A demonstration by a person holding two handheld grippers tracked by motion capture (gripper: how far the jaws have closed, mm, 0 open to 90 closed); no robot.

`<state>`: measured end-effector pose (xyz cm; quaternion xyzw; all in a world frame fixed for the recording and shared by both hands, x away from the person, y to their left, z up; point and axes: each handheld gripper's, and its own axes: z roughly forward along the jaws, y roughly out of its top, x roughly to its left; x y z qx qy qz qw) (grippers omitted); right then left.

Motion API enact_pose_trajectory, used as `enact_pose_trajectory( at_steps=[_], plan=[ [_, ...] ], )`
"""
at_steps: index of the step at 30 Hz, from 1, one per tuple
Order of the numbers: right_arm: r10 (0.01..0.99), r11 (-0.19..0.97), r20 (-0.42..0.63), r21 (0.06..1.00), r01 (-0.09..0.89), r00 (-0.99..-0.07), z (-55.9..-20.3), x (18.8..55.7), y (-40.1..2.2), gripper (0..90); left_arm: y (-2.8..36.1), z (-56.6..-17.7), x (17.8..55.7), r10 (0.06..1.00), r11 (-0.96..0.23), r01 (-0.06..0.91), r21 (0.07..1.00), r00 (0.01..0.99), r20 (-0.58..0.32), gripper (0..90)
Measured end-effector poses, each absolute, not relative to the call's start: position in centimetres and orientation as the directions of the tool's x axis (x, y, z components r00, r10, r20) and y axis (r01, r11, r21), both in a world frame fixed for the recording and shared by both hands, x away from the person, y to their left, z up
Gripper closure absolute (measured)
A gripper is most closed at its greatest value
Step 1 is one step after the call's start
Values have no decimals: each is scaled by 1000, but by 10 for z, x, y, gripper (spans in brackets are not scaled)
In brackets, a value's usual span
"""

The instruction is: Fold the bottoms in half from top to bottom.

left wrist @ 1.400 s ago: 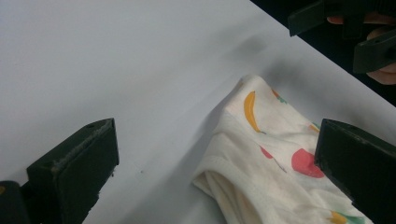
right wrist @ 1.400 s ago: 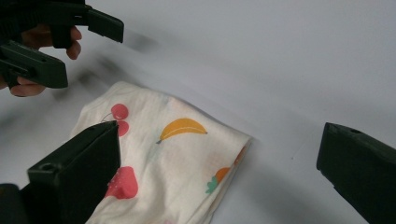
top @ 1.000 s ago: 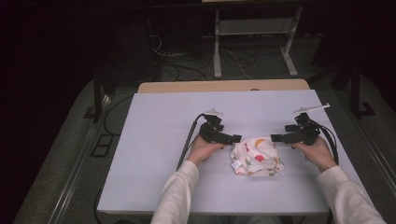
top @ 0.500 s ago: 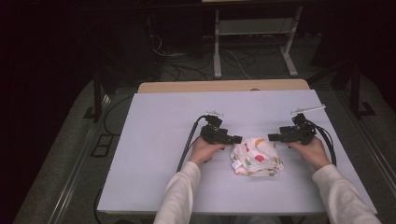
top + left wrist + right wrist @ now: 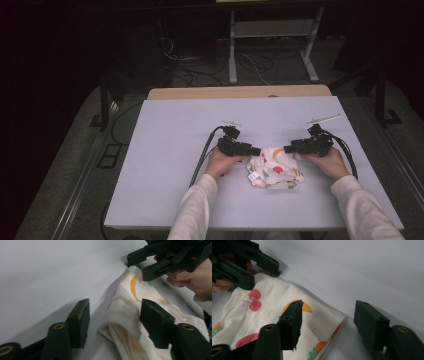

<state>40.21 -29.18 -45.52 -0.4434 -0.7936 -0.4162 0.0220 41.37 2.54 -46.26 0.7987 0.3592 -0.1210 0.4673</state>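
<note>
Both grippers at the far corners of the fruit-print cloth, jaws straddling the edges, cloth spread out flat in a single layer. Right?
Not quite: the cloth is folded into a small bundle, not spread flat. The left gripper view shows its stacked layers at the near corner. The rest holds: the left gripper and right gripper sit at its far corners, jaws straddling the edges; they have just been closing but don't yet pinch.

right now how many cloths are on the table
1: a folded fruit-print cloth lies near the table's front edge, between the left gripper and the right gripper. Layers folded inside it may be hidden.
</note>
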Motion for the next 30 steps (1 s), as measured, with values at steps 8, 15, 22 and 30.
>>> enact_pose_trajectory(
  at_steps=[8,15,22,30],
  plan=[
    [638,280,434,639,717,-636,-458,403,-292,827,22,-465,413,446,-321,675,664,726,-523,748],
    [654,237,466,623,746,-596,-459,405,-295,857,22,-461,410,466,-343,641,686,750,-468,809],
    [674,196,470,631,751,-570,-454,404,-296,862,28,-451,407,484,-342,619,707,761,-432,812],
    [674,186,458,654,733,-580,-447,403,-285,862,40,-441,405,505,-349,607,714,763,-402,813]
  ],
)
